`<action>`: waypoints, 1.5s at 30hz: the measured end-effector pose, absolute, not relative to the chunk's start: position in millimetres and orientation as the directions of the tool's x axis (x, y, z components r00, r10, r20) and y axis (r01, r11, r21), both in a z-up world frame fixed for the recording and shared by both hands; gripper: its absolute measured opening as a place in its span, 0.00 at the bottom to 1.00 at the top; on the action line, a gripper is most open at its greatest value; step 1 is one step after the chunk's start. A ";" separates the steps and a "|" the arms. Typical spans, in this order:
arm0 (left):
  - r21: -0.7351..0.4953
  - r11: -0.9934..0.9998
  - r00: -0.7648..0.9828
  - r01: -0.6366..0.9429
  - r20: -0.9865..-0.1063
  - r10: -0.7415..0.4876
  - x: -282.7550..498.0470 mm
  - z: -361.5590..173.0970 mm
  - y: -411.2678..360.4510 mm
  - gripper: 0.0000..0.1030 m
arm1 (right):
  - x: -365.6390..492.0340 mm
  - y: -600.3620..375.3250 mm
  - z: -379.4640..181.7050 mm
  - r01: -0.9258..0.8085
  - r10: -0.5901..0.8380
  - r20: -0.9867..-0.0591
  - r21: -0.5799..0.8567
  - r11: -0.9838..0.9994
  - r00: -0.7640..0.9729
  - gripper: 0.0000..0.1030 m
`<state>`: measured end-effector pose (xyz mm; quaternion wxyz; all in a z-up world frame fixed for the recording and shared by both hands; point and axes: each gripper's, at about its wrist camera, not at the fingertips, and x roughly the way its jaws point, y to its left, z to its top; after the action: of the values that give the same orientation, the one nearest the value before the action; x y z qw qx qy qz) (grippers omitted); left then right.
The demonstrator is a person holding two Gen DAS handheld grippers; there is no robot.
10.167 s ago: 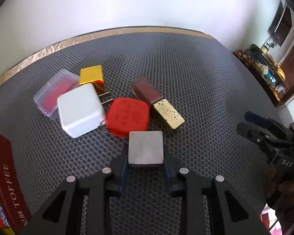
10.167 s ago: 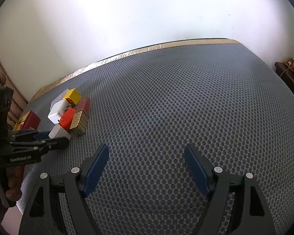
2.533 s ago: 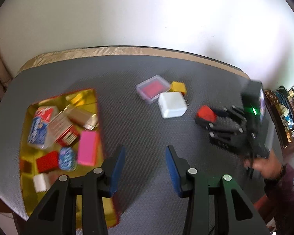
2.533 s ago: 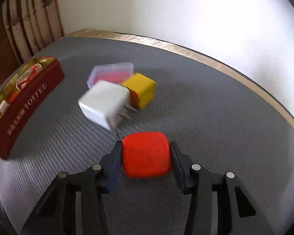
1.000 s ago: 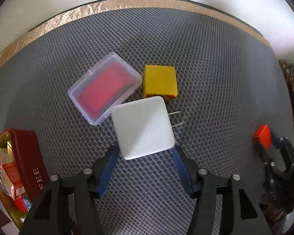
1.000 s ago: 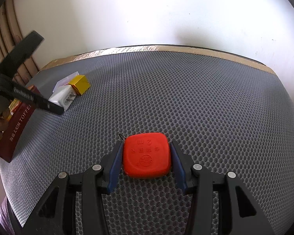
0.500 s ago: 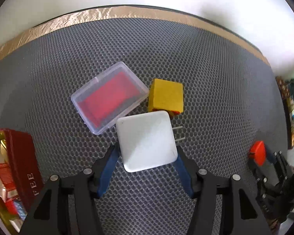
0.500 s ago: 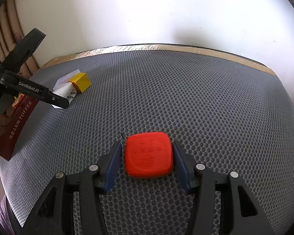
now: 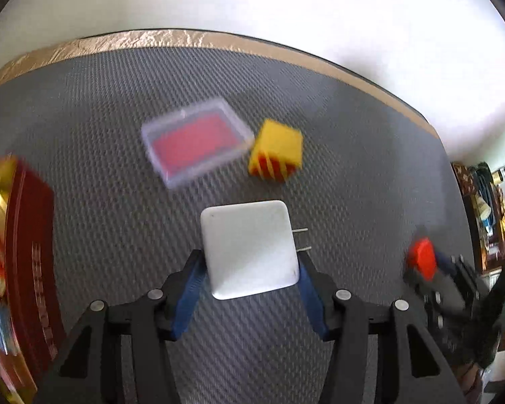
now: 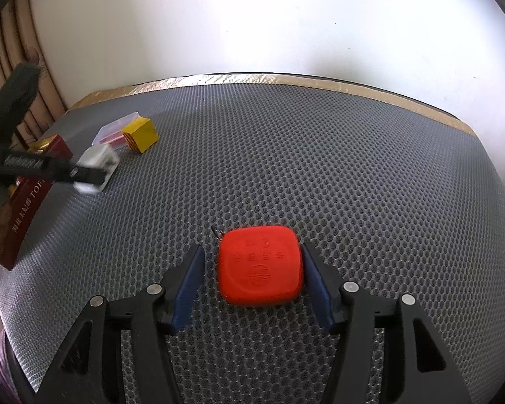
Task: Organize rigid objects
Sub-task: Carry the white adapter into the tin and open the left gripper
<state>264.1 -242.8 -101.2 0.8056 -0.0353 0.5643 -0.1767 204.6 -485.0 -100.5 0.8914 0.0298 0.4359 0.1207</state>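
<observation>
My left gripper (image 9: 249, 271) is shut on a white plug adapter (image 9: 249, 247) with two prongs pointing right, held above the grey mat. It also shows in the right wrist view (image 10: 96, 165). My right gripper (image 10: 252, 271) has opened around a red square case (image 10: 260, 264), which rests on the mat with a gap at the left finger. The red case also shows in the left wrist view (image 9: 421, 257). A clear box with a red insert (image 9: 195, 143) and a yellow cube (image 9: 276, 153) lie on the mat beyond the adapter.
A dark red toffee tin (image 9: 30, 269) holding several small items stands at the left edge; it shows in the right wrist view (image 10: 33, 188) too. The grey honeycomb mat (image 10: 320, 168) has a gold-taped far edge against a white wall.
My left gripper has closed on the white adapter and pulled it back from the clear box and yellow cube. My right gripper has set down the red case and opened.
</observation>
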 end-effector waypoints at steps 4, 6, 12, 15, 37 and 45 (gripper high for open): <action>-0.308 0.922 0.264 0.236 -0.892 -0.366 227.3 -103.0 -226.3 0.54 | 206.3 -480.9 -101.6 -0.190 0.226 -0.774 0.139 0.972 0.591 0.54; -0.326 0.916 0.241 0.232 -0.893 -0.379 200.7 -104.1 -217.3 0.54 | 207.0 -478.6 -101.9 -0.190 0.217 -0.777 0.127 0.974 0.591 0.54; -0.389 0.897 0.200 0.212 -0.881 -0.429 139.7 -81.3 -187.1 0.54 | 208.5 -474.9 -102.5 -0.192 0.202 -0.781 0.107 0.976 0.591 0.54; -0.411 0.894 0.239 0.180 -0.863 -0.445 126.8 -57.3 -150.4 0.54 | 208.3 -472.9 -102.8 -0.192 0.193 -0.783 0.096 0.977 0.592 0.54; -0.280 0.959 0.317 0.038 -0.907 -0.278 172.9 -75.0 -49.0 0.54 | 210.9 -462.7 -104.6 -0.191 0.171 -0.786 0.068 0.979 0.594 0.54; -0.234 0.972 0.319 0.039 -0.919 -0.233 174.0 -86.0 -62.7 0.55 | 210.9 -462.4 -104.7 -0.191 0.171 -0.786 0.068 0.979 0.595 0.54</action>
<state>174.0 -62.7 -86.0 0.8077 -0.0844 0.5774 -0.0842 210.9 -462.4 -104.7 0.8928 -0.0117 0.4387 0.1013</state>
